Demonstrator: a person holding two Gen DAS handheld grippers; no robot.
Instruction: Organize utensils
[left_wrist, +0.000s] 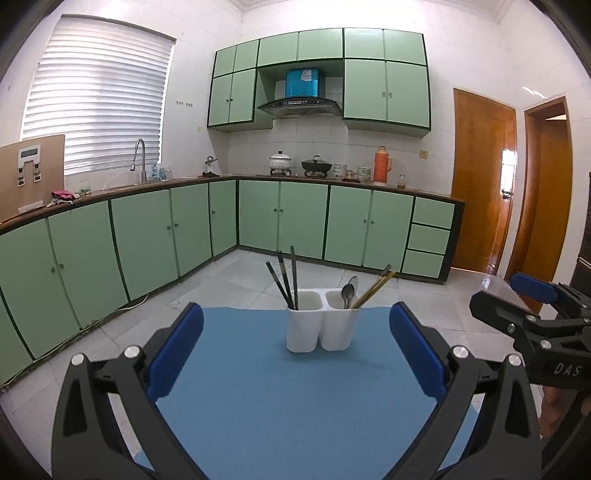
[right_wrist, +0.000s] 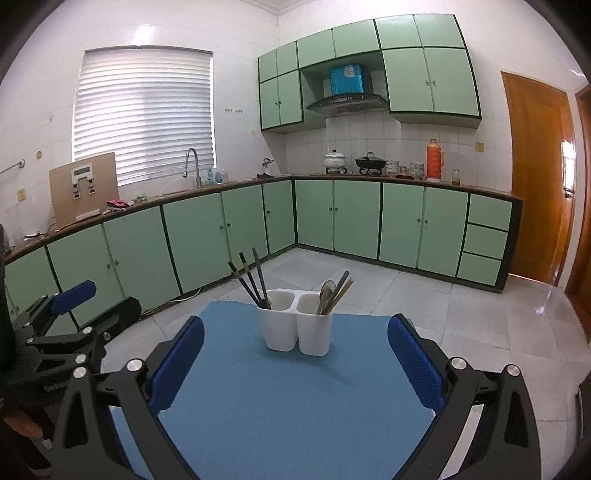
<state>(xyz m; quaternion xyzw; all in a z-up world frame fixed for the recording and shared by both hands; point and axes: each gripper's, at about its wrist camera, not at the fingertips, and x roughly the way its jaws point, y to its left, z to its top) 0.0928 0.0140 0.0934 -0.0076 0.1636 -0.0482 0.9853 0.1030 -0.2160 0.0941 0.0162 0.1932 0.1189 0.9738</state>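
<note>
A white two-compartment utensil holder (left_wrist: 320, 325) (right_wrist: 297, 326) stands upright at the far end of a blue mat (left_wrist: 280, 398) (right_wrist: 288, 398). Its left compartment holds three dark chopsticks (left_wrist: 286, 277) (right_wrist: 251, 278). Its right compartment holds a metal spoon (left_wrist: 349, 290) (right_wrist: 325, 291) and tan chopsticks (left_wrist: 375, 288) (right_wrist: 341, 291). My left gripper (left_wrist: 295, 350) is open and empty, short of the holder. My right gripper (right_wrist: 295, 350) is open and empty, also short of the holder. Each gripper shows at the edge of the other's view: the right gripper in the left wrist view (left_wrist: 532, 306), the left gripper in the right wrist view (right_wrist: 70, 314).
The mat lies on a table above a tiled floor (left_wrist: 229, 280). Green kitchen cabinets (left_wrist: 147, 232) run along the far walls, with a sink tap (left_wrist: 139, 158), pots (left_wrist: 280, 160) and an orange flask (left_wrist: 382, 164) on the counter. A wooden door (left_wrist: 484, 181) is at the right.
</note>
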